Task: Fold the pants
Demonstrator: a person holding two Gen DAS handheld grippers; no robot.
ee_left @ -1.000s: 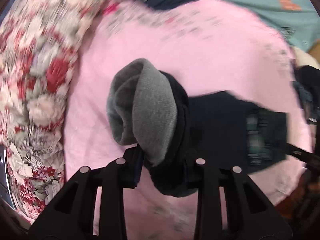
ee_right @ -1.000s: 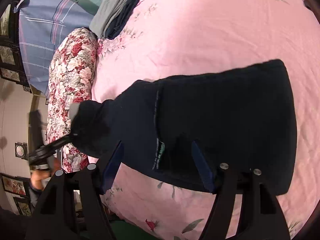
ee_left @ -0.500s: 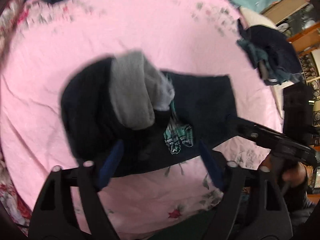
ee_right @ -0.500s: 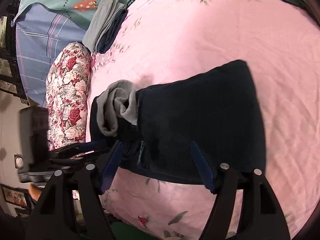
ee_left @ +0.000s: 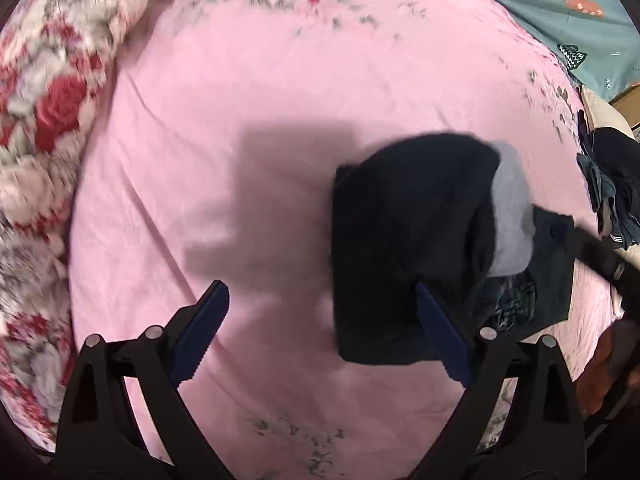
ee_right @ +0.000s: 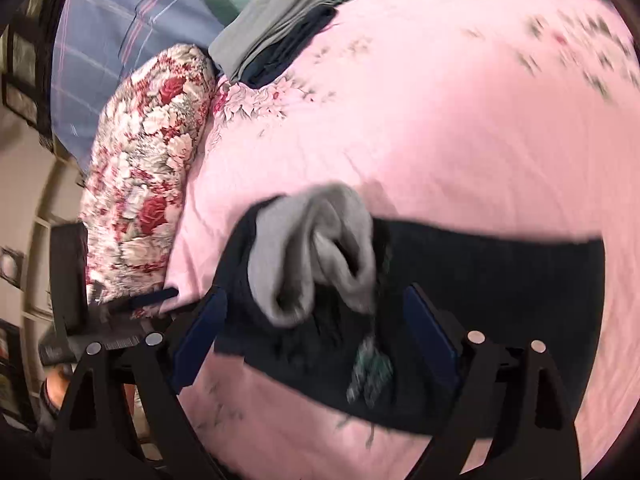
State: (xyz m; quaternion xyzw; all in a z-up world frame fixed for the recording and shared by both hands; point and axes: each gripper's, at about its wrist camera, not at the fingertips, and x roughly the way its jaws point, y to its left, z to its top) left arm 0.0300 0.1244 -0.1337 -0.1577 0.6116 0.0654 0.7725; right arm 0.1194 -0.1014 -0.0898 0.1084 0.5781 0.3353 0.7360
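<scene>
The dark navy pants [ee_left: 408, 240] lie folded on the pink bedsheet [ee_left: 280, 100], with their grey fleece lining [ee_left: 512, 220] turned out at one end. In the right wrist view the pants [ee_right: 480, 280] spread across the lower middle, the grey lining [ee_right: 316, 256] bunched on top. My left gripper [ee_left: 320, 320] is open and empty, its right finger beside the pants' near edge. My right gripper [ee_right: 316, 336] is open, its fingers on either side of the bunched end, holding nothing. The left gripper also shows at the left edge of the right wrist view [ee_right: 132, 304].
A red floral pillow [ee_right: 148, 192] lies along the bed's left side. A folded grey and navy stack [ee_right: 276, 28] sits at the bed's far end. A pile of dark clothes [ee_left: 612, 192] lies at the right. A teal blanket [ee_left: 560, 8] lies beyond.
My left gripper let go of the pants' lined end and has drawn back to the left, open. The folded-over end now rests on the pants. The right gripper has moved closer to it.
</scene>
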